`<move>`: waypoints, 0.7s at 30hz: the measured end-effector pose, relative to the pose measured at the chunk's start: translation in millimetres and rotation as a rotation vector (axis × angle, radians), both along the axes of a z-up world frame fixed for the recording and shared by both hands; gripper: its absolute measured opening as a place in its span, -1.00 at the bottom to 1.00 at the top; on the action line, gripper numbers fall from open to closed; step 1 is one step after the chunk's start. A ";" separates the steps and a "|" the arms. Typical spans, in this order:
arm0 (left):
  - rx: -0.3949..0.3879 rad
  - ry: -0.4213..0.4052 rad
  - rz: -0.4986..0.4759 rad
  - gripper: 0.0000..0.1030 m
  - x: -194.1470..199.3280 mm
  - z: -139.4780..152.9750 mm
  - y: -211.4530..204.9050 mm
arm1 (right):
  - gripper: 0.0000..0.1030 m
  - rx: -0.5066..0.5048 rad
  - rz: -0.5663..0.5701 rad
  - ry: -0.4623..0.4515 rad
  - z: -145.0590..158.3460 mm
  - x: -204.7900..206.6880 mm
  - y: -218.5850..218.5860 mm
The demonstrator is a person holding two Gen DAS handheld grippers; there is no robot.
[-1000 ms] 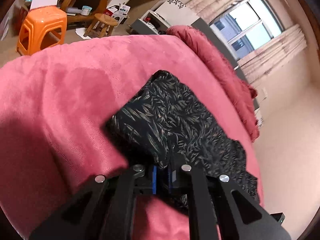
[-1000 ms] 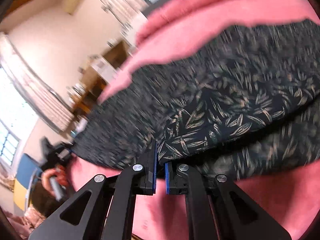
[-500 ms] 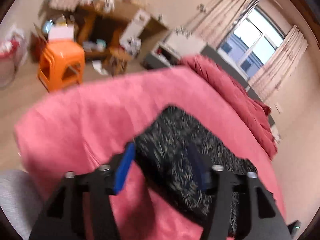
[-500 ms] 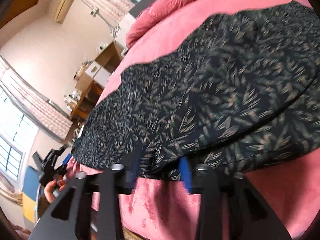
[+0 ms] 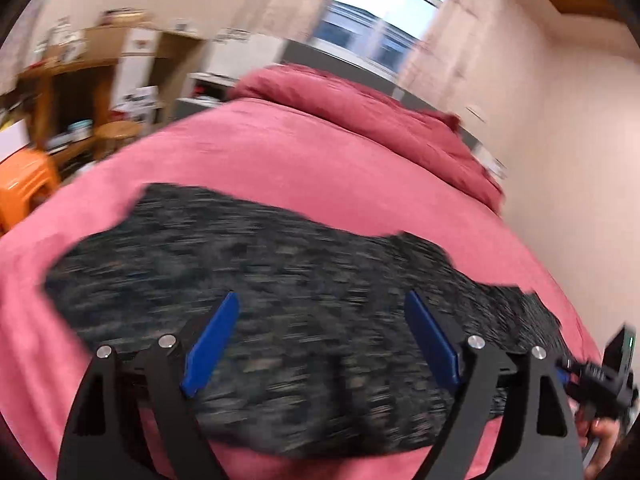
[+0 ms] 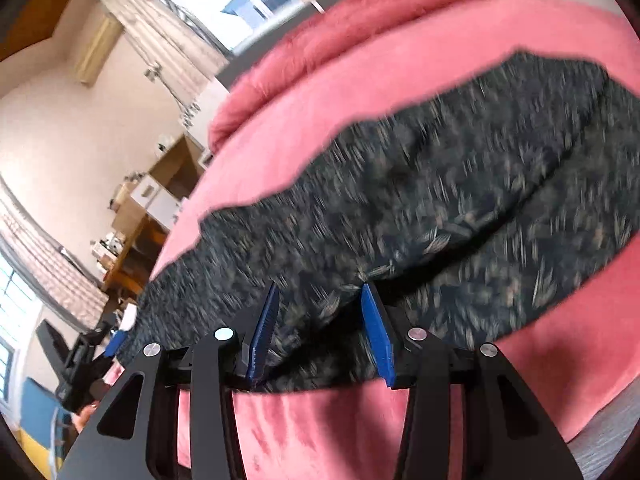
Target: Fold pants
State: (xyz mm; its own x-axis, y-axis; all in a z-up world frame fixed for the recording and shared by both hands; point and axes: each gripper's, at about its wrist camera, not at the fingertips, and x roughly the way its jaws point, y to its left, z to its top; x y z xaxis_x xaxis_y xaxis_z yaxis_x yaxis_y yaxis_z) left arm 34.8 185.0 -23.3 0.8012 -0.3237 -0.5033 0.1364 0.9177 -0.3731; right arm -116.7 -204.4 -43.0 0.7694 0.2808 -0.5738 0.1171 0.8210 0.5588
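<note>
The dark leaf-print pants (image 5: 280, 280) lie folded lengthwise in a long band across the pink bed cover (image 5: 320, 152). My left gripper (image 5: 320, 340) is wide open above the near edge of the pants and holds nothing. My right gripper (image 6: 320, 328) is open over the near edge of the pants (image 6: 440, 200), its blue pads (image 6: 376, 332) apart with cloth between them but not pinched. The right gripper also shows at the lower right of the left wrist view (image 5: 600, 376). The left gripper shows at the lower left of the right wrist view (image 6: 80, 360).
A bunched red duvet (image 5: 380, 120) lies at the far end of the bed. An orange stool (image 5: 24, 184), a wooden stool (image 5: 116, 132) and a cluttered wooden desk (image 5: 68, 88) stand on the floor to the left. A window (image 5: 380, 20) is behind.
Both grippers were shut on the pants a second ago and have opened, letting the cloth go. The left gripper swung round to face across the pants; the right one drew back slightly.
</note>
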 end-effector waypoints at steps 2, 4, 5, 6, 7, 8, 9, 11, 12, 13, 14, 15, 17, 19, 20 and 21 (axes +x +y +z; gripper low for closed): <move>0.022 -0.011 -0.047 0.66 8.8 5.4 -24.9 | -0.17 -0.013 0.040 -0.018 12.0 10.7 5.2; 0.074 -0.007 -0.109 0.66 21.4 11.1 -54.7 | -0.17 -0.028 0.073 -0.022 21.8 25.3 11.9; 0.099 -0.002 -0.129 0.66 27.5 12.6 -64.7 | -0.17 -0.059 0.090 -0.012 29.4 36.9 18.5; 0.120 0.002 -0.150 0.68 32.3 12.8 -75.2 | -0.17 -0.086 0.103 -0.022 39.2 47.6 25.4; 0.136 0.016 -0.181 0.69 39.5 10.0 -86.0 | -0.17 -0.090 0.115 -0.033 44.7 53.2 29.5; 0.148 0.037 -0.205 0.69 45.4 7.1 -92.6 | -0.17 -0.095 0.165 -0.049 54.0 67.4 42.0; 0.157 0.053 -0.217 0.69 51.2 2.7 -98.6 | -0.17 -0.102 0.203 -0.049 57.3 78.0 50.8; 0.170 0.110 -0.216 0.68 60.4 -14.2 -104.0 | -0.17 -0.154 0.262 -0.061 61.4 104.1 76.0; 0.166 0.139 -0.215 0.68 61.8 -24.2 -102.4 | -0.17 -0.181 0.288 -0.055 60.0 117.6 88.9; 0.157 0.149 -0.214 0.68 59.5 -30.9 -101.3 | -0.17 -0.193 0.324 -0.034 57.3 131.5 100.9; 0.137 0.161 -0.219 0.68 58.6 -34.3 -98.6 | -0.17 -0.203 0.362 -0.007 52.8 148.4 114.7; 0.106 0.153 -0.221 0.68 56.5 -32.6 -93.9 | -0.17 -0.216 0.388 0.009 49.2 160.4 127.3; 0.058 0.144 -0.220 0.68 53.5 -32.0 -85.3 | -0.17 -0.259 0.443 0.038 41.5 186.2 154.0; 0.055 0.149 -0.222 0.68 52.9 -33.7 -84.9 | -0.17 -0.284 0.479 0.068 37.1 209.7 175.4; 0.062 0.150 -0.221 0.68 52.0 -34.0 -86.3 | -0.19 -0.311 0.502 0.112 30.9 223.1 187.2; 0.066 0.152 -0.221 0.68 52.7 -35.2 -87.0 | -0.19 -0.338 0.506 0.137 28.1 226.7 189.5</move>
